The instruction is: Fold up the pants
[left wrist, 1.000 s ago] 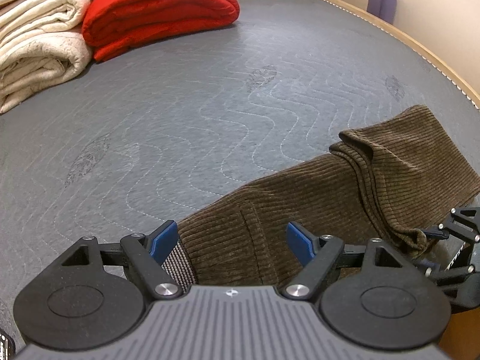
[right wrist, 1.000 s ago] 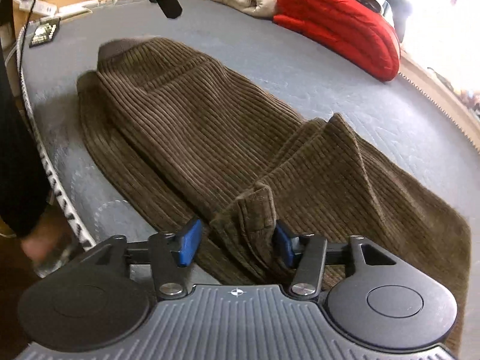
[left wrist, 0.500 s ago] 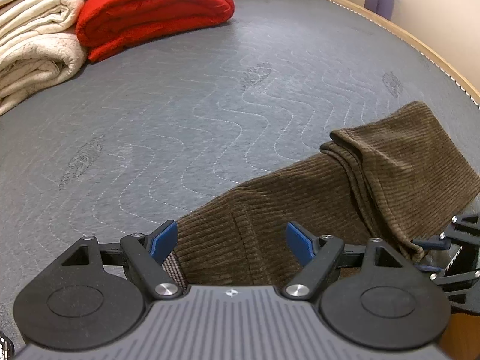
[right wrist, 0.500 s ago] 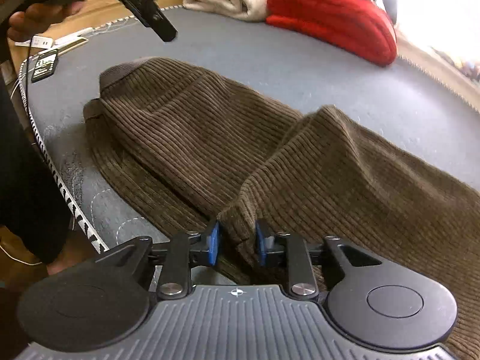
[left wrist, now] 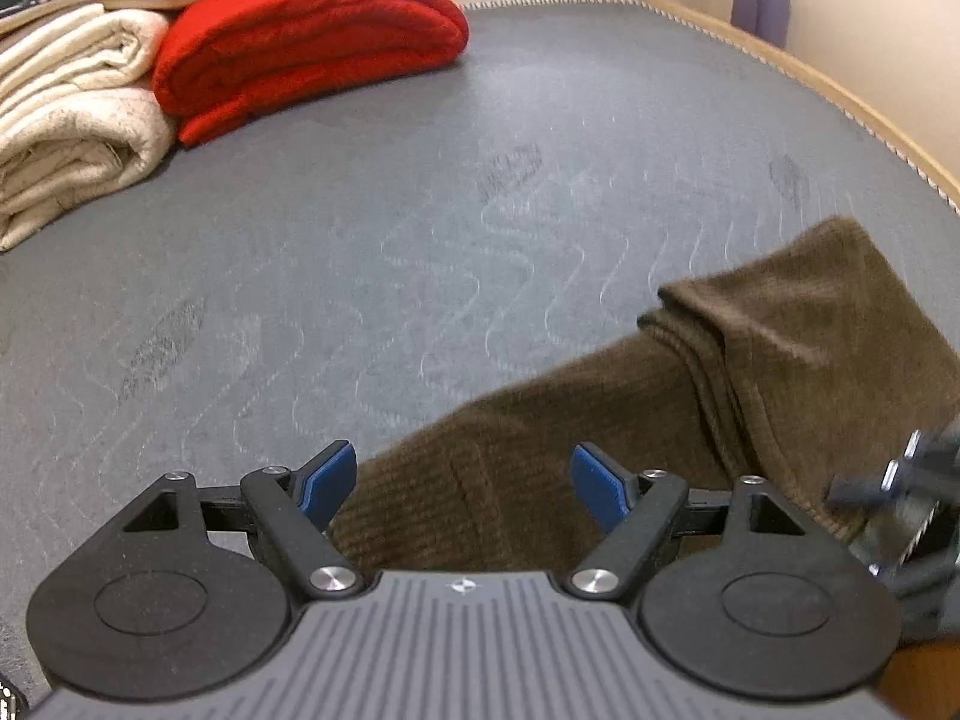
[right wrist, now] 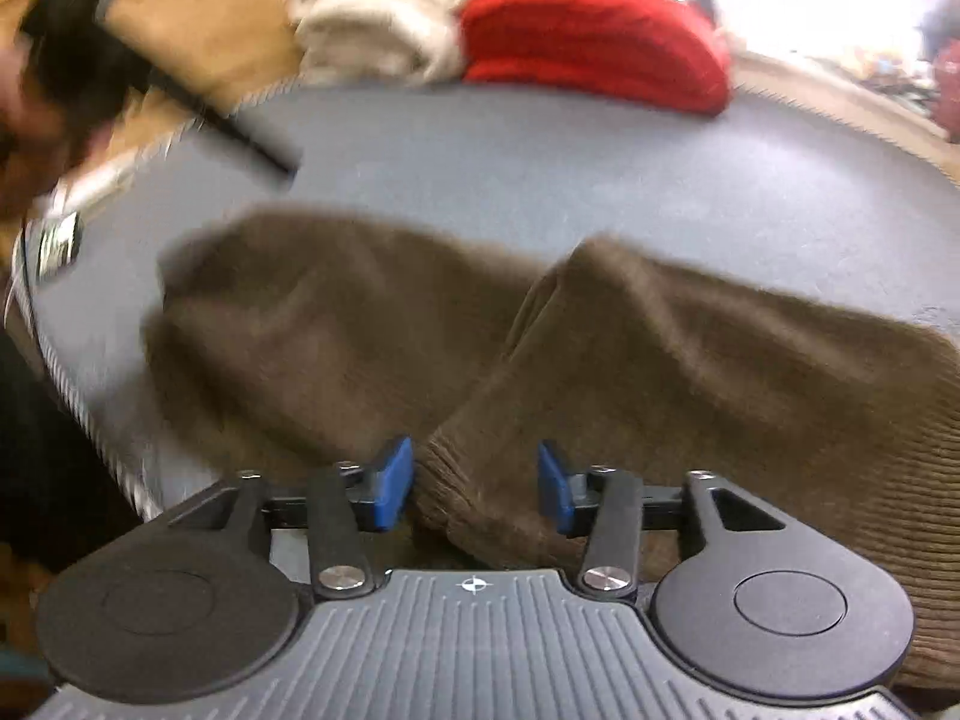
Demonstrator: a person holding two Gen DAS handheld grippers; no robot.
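Note:
Brown corduroy pants (left wrist: 750,372) lie folded on the grey quilted mattress (left wrist: 420,192). My left gripper (left wrist: 459,480) is open, its blue pads on either side of the near edge of the pants, not closed on it. In the right wrist view the pants (right wrist: 690,360) spread across the mattress, blurred by motion. My right gripper (right wrist: 474,483) is open with a folded edge of the pants between its pads. The right gripper also shows blurred at the right edge of the left wrist view (left wrist: 900,480).
A folded red blanket (left wrist: 312,42) and cream blankets (left wrist: 66,120) are stacked at the far left of the mattress. The mattress edge with its wooden frame (left wrist: 840,96) runs along the right. The left gripper (right wrist: 198,114) shows blurred at the upper left of the right wrist view.
My right gripper closed on the pants fold half a second ago and has now opened, letting it go. The right view swung and blurred. My left gripper stayed open.

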